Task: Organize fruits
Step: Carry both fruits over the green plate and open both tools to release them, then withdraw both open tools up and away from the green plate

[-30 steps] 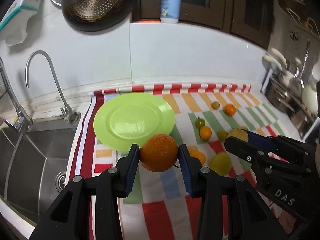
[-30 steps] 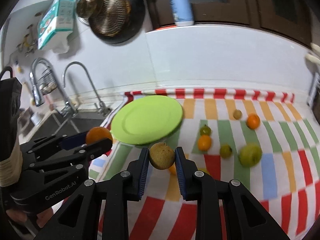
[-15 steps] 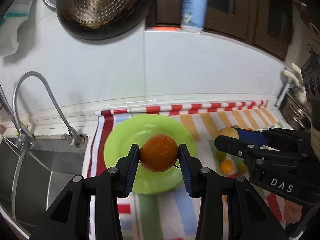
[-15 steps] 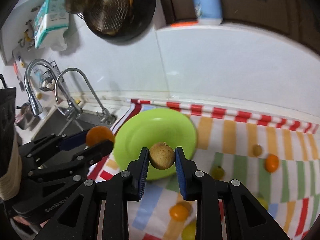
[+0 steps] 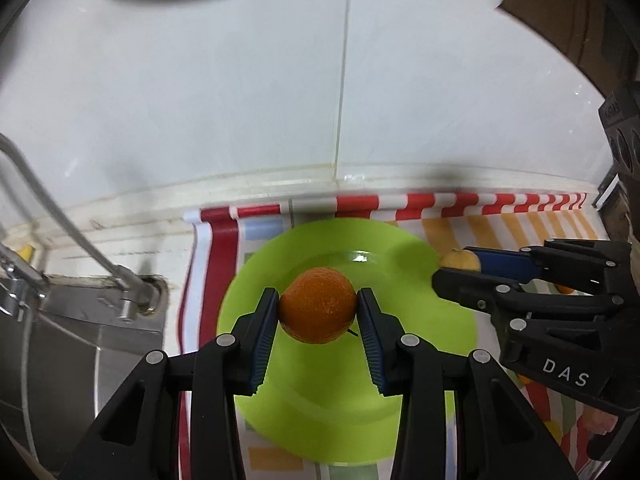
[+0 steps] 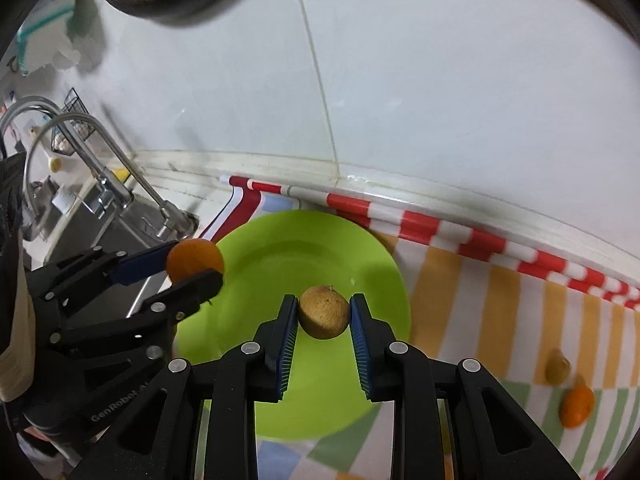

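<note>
left gripper point(image 5: 317, 314) clamped on an orange point(image 5: 317, 306), held above the green plate point(image 5: 432, 332). right gripper point(image 6: 324, 318) clamped on a brown fruit point(image 6: 324, 312), also above the plate, beside the left gripper. plate rests on a striped cloth point(image 6: 500, 304) next to the sink point(image 5: 60, 344). a small orange fruit point(image 6: 576, 400) and a small brown fruit point(image 6: 558, 366) lie on the cloth, well apart from the plate.

White wall tiles point(image 5: 240, 92) fill twelve o'clock. At nine, a steel tap point(image 6: 100, 152) curves over the sink point(image 5: 68, 344). A striped cloth point(image 6: 500, 300) covers the counter toward four o'clock.
</note>
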### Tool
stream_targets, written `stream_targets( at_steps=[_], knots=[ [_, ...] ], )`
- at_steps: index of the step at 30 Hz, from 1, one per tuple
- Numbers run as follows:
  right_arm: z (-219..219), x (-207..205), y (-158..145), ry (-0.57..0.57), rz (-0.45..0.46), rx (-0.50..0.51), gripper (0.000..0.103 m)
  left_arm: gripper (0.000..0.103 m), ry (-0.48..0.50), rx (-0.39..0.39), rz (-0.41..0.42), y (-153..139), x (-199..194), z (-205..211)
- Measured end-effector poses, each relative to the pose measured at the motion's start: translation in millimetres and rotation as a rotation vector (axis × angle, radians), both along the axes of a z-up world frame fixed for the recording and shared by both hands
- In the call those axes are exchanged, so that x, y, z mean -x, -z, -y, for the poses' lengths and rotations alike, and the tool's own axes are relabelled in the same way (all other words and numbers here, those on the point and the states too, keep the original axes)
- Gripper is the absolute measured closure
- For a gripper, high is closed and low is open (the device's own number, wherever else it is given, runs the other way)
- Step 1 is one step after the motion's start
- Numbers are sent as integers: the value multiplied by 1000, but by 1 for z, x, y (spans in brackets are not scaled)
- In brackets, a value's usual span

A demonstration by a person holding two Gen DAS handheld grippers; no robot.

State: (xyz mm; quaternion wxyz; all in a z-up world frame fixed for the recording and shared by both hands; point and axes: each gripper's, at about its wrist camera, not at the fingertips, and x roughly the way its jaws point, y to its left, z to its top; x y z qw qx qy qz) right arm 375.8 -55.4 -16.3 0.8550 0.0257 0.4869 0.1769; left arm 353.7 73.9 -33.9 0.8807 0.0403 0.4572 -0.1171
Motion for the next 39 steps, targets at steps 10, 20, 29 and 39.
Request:
stream_targets(
  at_steps=[10, 20, 29, 39],
  knots=[
    [-5, -40, 40, 7, -84, -4, 75, 63, -5, 8, -101, 36, -33, -4],
    [-11, -48, 52, -1, -95, 27, 73, 58, -15, 8, -113, 42, -43, -5],
    [-2, -27, 31, 21, -38, 23, 64, 51, -41, -19, -26, 15, -19, -11],
    [16, 47, -31, 67, 172, 35, 60, 38, -47, -13, 149, -35, 49, -11]
  ],
)
